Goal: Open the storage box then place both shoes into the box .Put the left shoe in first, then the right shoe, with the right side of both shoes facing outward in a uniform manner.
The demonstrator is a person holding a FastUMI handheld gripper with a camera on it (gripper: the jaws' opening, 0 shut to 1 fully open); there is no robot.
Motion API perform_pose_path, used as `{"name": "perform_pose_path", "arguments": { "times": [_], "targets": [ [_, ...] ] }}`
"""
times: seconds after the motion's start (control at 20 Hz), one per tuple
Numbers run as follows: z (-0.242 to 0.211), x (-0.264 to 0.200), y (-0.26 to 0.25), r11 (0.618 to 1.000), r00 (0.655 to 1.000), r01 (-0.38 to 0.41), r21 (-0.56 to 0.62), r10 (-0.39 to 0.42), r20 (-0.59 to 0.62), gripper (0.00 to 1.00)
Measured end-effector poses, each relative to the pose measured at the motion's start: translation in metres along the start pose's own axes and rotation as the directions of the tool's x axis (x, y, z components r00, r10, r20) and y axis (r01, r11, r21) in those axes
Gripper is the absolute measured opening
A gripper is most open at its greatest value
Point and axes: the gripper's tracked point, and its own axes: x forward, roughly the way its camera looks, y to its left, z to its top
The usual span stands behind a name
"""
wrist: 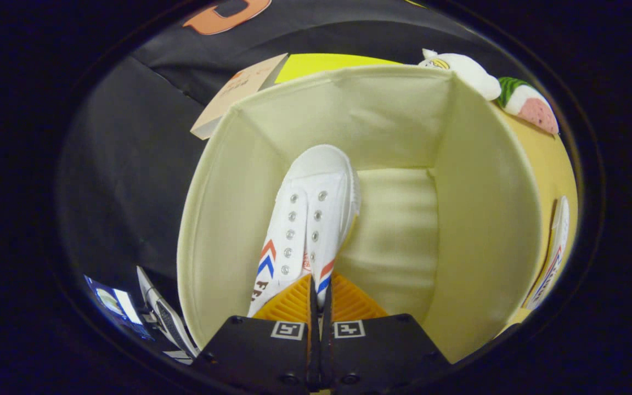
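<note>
A white canvas shoe [308, 219] with red and blue chevrons hangs toe-down inside the open cream storage box [480, 219], close to the box's left wall. My gripper [319, 299] is shut on the shoe's heel collar, both fingers pressed tight together on the fabric. The shoe's toe points at the far bottom of the box; whether it touches the floor I cannot tell. A second matching white shoe [554, 252] lies outside the box on the yellow table, beyond the right wall.
The box's folded lid [239, 90] sticks out behind its far left corner. A plush toy [467, 68] and a watermelon-slice toy [532, 104] lie on the yellow table [327, 63] behind the box. A device with a screen [124, 310] stands to the left.
</note>
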Motion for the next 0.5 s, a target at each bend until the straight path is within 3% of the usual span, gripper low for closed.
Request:
{"name": "perform_pose_path", "arguments": {
  "times": [0.25,0.4,0.45,0.5],
  "targets": [
    [-0.001,0.009,0.005,0.999,0.999,0.032,-0.030,-0.033,-0.029,0.12],
    [0.006,-0.001,-0.004,0.994,0.998,0.055,-0.098,-0.057,-0.022,0.24],
    [0.006,-0.008,-0.005,0.991,0.998,0.063,-0.118,-0.065,-0.013,0.36],
    [0.001,-0.015,-0.007,0.986,0.996,0.080,-0.147,-0.083,-0.014,0.42]
  ]
}}
